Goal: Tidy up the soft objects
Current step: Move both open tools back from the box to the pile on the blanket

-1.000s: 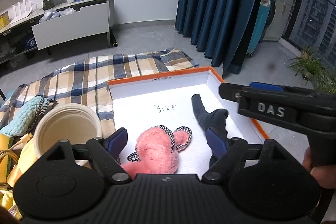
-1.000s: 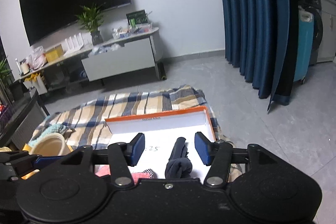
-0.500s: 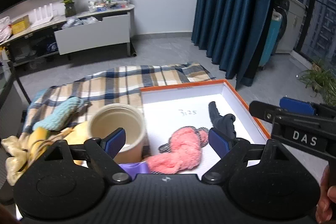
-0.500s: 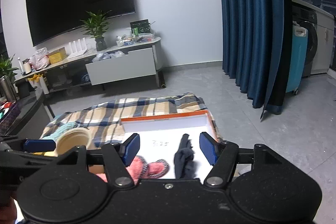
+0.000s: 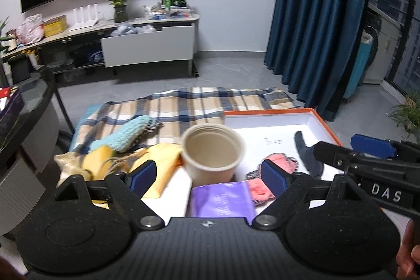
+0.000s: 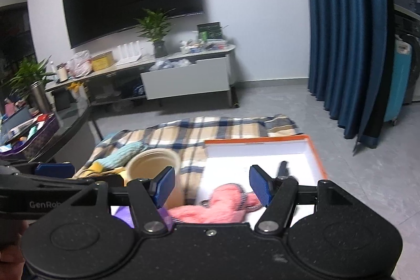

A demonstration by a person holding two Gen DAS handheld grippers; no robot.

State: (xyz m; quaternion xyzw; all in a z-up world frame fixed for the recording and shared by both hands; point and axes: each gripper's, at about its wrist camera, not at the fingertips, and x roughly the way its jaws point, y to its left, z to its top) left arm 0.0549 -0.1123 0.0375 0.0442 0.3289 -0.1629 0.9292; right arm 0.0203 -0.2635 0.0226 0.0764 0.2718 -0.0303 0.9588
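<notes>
A pink plush toy (image 5: 278, 162) (image 6: 223, 206) and a dark sock (image 5: 307, 151) (image 6: 283, 167) lie in a white box with an orange rim (image 5: 267, 112) (image 6: 313, 148). A light blue knitted item (image 5: 126, 135) (image 6: 120, 156) and yellow soft items (image 5: 162, 159) lie left of it on the plaid blanket (image 5: 183, 106). My left gripper (image 5: 210, 175) is open and empty, raised above a beige cup (image 5: 212, 151). My right gripper (image 6: 212, 185) is open and empty above the plush toy.
A purple packet (image 5: 221, 198) lies in front of the cup. A dark glass table (image 5: 26, 106) stands at the left. A TV stand (image 5: 147, 43), blue curtains (image 5: 315, 17) and a potted plant (image 5: 407, 114) surround the floor area.
Both grippers have pulled back and risen, so the view tilts up to the room. The left one has shifted left, from over the plush toy to over the cup. Both stay open.
</notes>
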